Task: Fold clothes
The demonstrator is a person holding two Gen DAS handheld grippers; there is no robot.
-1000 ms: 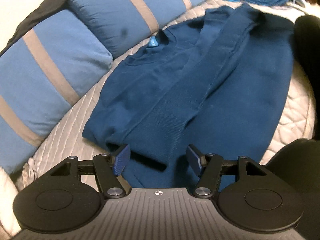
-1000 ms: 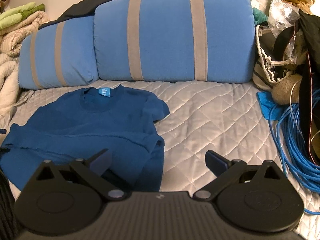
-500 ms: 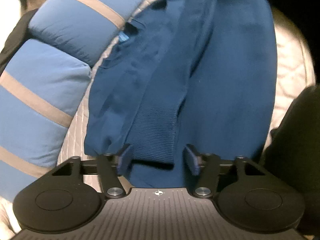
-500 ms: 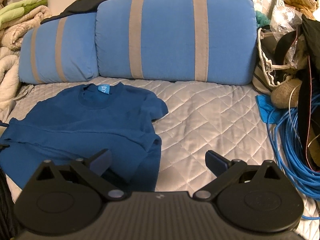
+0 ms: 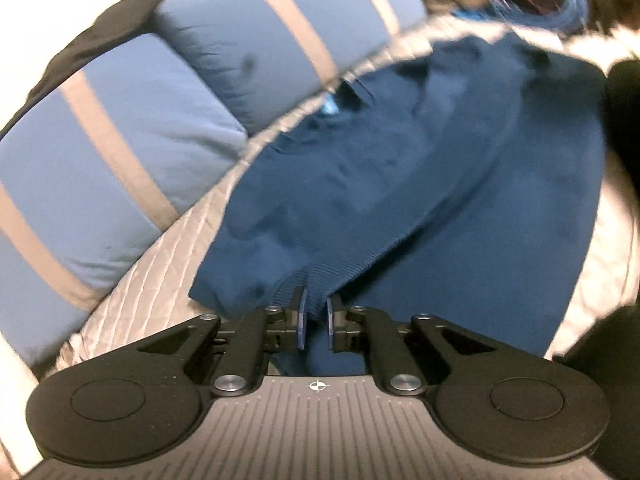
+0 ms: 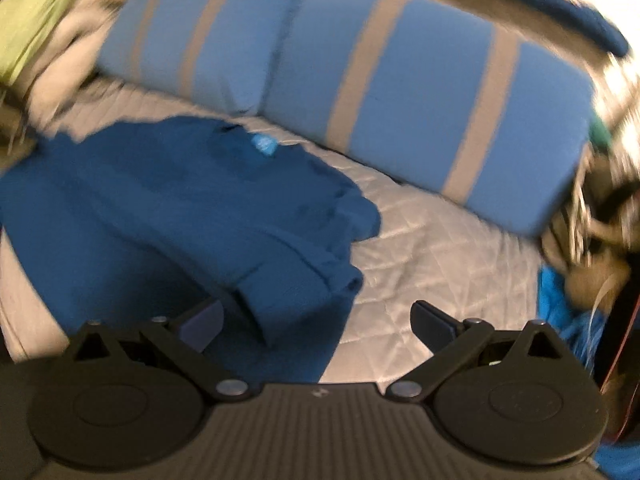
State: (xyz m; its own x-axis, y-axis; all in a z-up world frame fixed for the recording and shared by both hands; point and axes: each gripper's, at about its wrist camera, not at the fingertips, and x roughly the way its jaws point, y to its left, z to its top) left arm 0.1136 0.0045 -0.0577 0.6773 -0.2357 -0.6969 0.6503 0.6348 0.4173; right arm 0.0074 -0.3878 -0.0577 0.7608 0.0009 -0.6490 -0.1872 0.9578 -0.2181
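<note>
A ribbed cuff [image 5: 320, 280] of the navy knit sweater [image 5: 400, 168] is pinched at 6 o'clock by the just-closed left hand-held gripper [image 5: 314, 322]; the right hand-held gripper [image 6: 318, 320] is held open.

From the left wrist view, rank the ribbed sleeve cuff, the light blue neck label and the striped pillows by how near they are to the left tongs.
1. ribbed sleeve cuff: pinched between the left tongs, which have just closed on it.
2. light blue neck label: up the sweater, at the collar.
3. striped pillows: beyond the quilt edge, upper left.
</note>
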